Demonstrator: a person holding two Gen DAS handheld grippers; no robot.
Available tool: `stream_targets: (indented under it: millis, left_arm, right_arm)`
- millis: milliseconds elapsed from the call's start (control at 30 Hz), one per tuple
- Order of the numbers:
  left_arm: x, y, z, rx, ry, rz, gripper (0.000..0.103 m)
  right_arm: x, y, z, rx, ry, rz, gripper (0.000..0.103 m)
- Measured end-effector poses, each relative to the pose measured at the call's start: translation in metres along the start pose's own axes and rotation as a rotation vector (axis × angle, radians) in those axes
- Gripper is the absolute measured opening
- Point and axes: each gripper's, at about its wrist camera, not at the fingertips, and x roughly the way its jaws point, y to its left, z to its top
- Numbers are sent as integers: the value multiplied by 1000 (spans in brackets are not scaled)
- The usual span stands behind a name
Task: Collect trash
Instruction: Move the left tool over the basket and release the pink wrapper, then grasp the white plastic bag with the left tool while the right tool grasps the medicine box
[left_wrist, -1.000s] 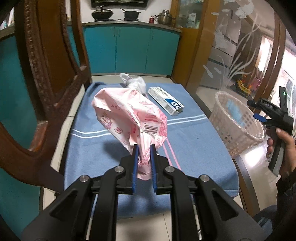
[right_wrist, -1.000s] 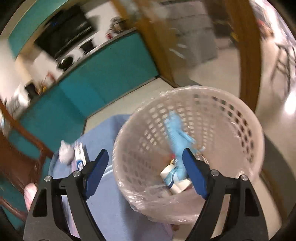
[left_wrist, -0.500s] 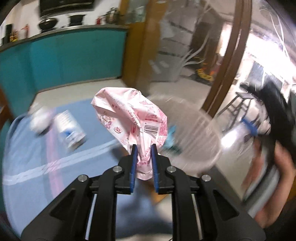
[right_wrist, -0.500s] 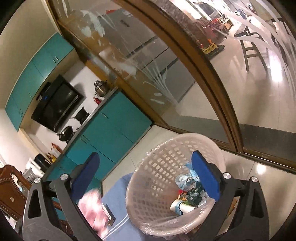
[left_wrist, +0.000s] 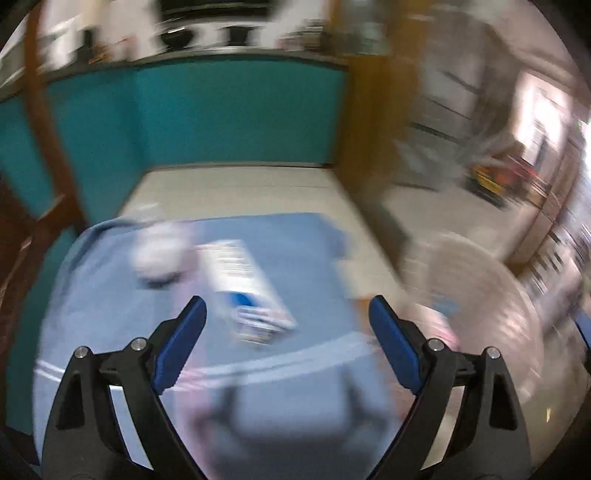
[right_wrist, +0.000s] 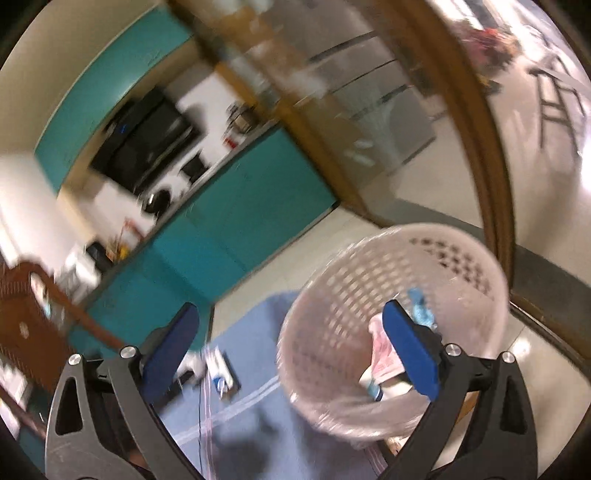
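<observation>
Both claws gape empty: left (left_wrist: 286, 325) has dropped the pink bag (right_wrist: 384, 360), now in the basket (right_wrist: 369, 314); right (right_wrist: 290, 332) unchanged.

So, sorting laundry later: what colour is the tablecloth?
Blue tablecloth with pale stripes; left wrist view.

Left wrist view faces far across the table (left_wrist: 295, 258), the basket (left_wrist: 498, 295) at right. Right wrist view looks down into the basket (right_wrist: 332, 314) from close; both share the table (right_wrist: 258, 369).
</observation>
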Motion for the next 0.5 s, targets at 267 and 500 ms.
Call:
stream_targets:
  millis: [267, 500]
  left_arm:
    - [74, 93, 51, -93, 58, 172, 80]
    - [136, 123, 43, -70, 226, 144, 22]
  right_arm:
    - [65, 83, -61, -304, 256, 58, 97]
    - [104, 118, -103, -437, 366, 71, 97]
